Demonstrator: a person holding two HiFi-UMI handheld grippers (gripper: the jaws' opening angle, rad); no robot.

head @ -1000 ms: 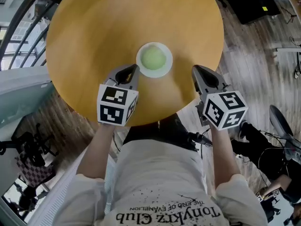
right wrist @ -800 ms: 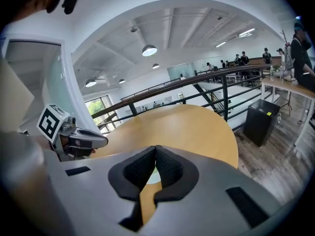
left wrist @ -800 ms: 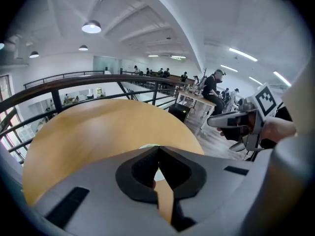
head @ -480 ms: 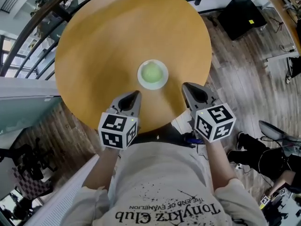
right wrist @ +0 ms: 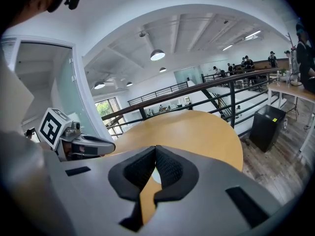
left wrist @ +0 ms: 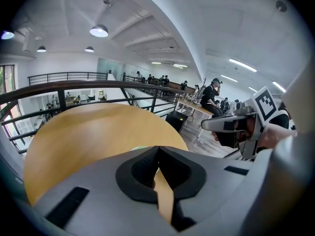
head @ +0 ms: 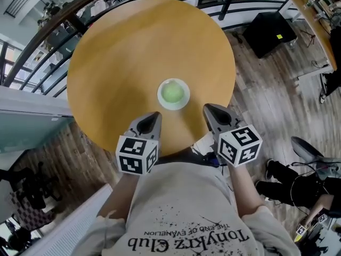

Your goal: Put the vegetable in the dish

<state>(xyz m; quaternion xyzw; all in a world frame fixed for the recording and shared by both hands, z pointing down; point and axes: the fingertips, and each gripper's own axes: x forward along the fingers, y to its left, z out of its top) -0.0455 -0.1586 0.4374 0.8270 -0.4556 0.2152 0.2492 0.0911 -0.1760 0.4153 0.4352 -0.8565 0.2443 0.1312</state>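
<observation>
A white dish (head: 173,94) sits near the middle of the round wooden table (head: 117,63), and a pale green round vegetable (head: 172,93) lies in it. My left gripper (head: 155,114) is shut and empty, hovering over the table's near edge, just left of the dish and nearer me than it. My right gripper (head: 206,107) is also shut and empty, to the right of the dish and apart from it. In the left gripper view the closed jaws (left wrist: 157,149) hide almost all of the dish; the right gripper (left wrist: 231,126) shows beside them. The right gripper view shows its jaws (right wrist: 155,149) shut.
A dark metal railing (head: 48,33) curves round the far side of the table. A black box (head: 269,24) stands on the wooden floor at the right. Cables and dark gear (head: 303,180) lie on the floor to my right. People stand at far desks (left wrist: 211,95).
Both grippers have drawn back from the dish toward the table's near edge. The head view has risen, so the table and dish look smaller. The vegetable stays in the dish.
</observation>
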